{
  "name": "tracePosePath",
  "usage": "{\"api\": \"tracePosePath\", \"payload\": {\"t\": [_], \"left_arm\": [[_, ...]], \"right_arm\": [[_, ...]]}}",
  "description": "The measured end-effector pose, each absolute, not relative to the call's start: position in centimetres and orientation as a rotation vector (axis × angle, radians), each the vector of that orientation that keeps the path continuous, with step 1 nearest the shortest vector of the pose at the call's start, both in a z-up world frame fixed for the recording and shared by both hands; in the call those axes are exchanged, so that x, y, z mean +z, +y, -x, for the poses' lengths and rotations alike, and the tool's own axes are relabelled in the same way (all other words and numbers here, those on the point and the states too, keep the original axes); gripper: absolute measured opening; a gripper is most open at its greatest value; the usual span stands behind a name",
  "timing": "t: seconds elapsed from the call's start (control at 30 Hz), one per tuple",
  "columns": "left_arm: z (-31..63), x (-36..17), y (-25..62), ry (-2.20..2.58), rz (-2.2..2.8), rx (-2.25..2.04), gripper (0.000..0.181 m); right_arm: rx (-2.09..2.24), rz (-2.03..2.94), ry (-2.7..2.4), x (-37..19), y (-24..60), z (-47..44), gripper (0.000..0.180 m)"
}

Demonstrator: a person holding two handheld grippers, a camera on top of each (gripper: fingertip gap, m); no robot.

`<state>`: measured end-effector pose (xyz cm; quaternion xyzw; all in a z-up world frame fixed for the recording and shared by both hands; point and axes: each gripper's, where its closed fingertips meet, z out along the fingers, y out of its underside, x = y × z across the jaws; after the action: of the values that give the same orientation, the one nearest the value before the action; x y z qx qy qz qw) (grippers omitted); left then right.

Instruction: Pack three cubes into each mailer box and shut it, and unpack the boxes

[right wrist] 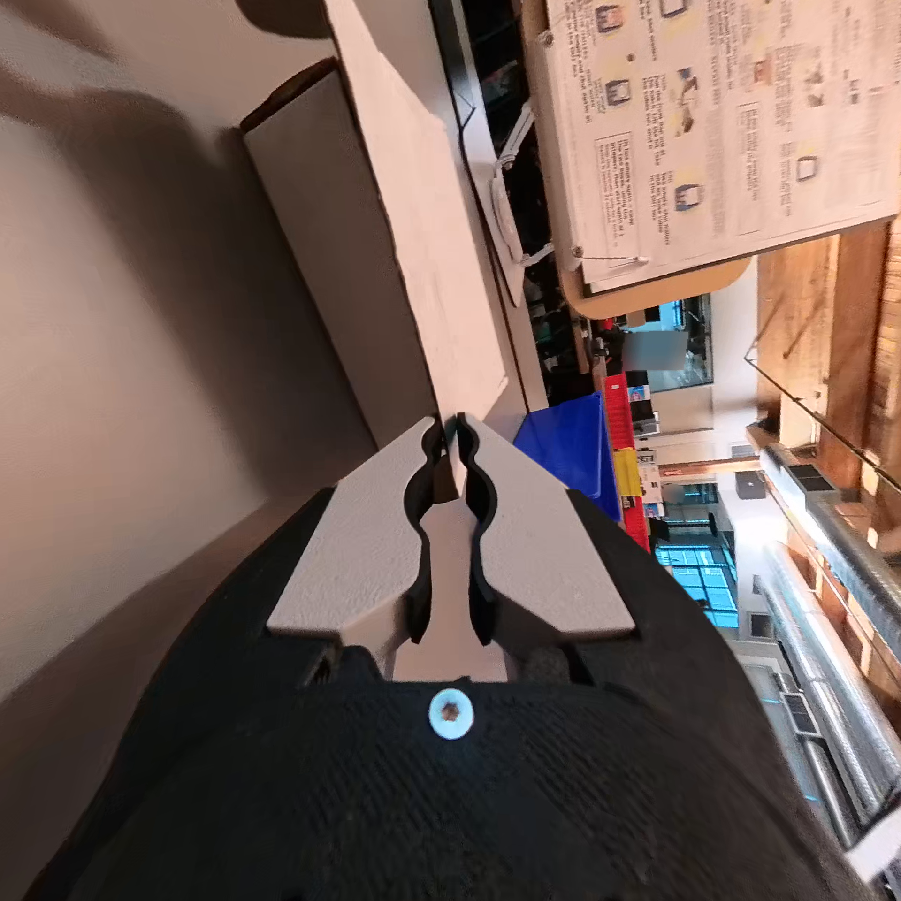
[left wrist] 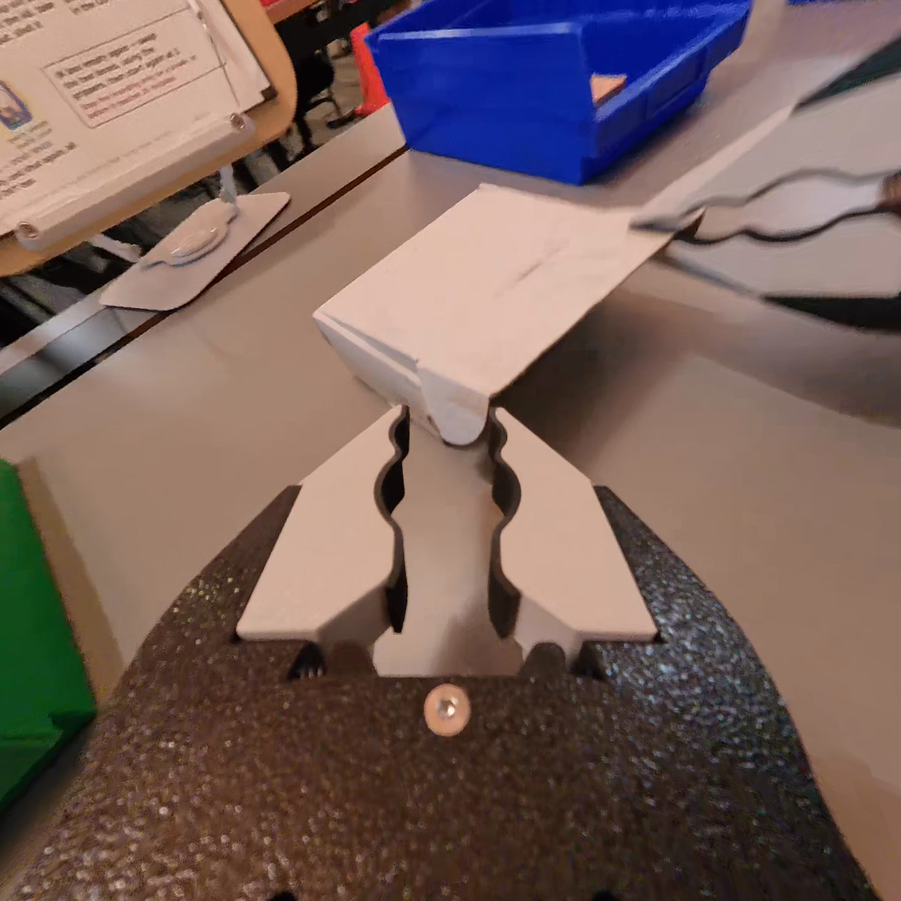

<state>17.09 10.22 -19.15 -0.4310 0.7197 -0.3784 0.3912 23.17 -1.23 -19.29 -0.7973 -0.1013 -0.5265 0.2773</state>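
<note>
Left wrist view: left gripper pinches a corner flap of the white mailer box on the bench; right gripper clamps its lid edge. No cubes visible, progress unclear.

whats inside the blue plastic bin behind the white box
In the left wrist view, the blue plastic bin shows one small tan cube corner by its near wall. That wall hides the rest of the floor, so any other contents cannot be seen.

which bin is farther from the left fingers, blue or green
The blue bin, beyond the white mailer box; the green bin sits right beside the left gripper.
</note>
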Motion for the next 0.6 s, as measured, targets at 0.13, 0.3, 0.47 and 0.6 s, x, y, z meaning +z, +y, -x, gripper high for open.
{"api": "tracePosePath", "payload": {"t": [0.13, 0.3, 0.47, 0.6], "left_arm": [[-18.1, -16.3, 9.2, 1.859, 1.078, -1.188, 0.011], [-17.3, -15.8, 7.8, 2.288, 1.048, -1.277, 0.003], [-15.7, -14.4, 7.3, 2.461, 1.117, -1.519, 0.000], [-21.6, -14.2, 9.1, 2.195, 1.156, -1.500, 0.000]], "right_arm": [[-1.385, 2.127, -0.234, -19.6, -1.3, -23.5, 0.004], [-1.374, 2.134, -0.237, -20.0, -1.5, -23.8, 0.005], [-1.364, 2.119, -0.263, -20.5, -0.8, -23.6, 0.008], [-1.392, 2.104, -0.314, -21.3, -0.6, -23.6, 0.012]]}}
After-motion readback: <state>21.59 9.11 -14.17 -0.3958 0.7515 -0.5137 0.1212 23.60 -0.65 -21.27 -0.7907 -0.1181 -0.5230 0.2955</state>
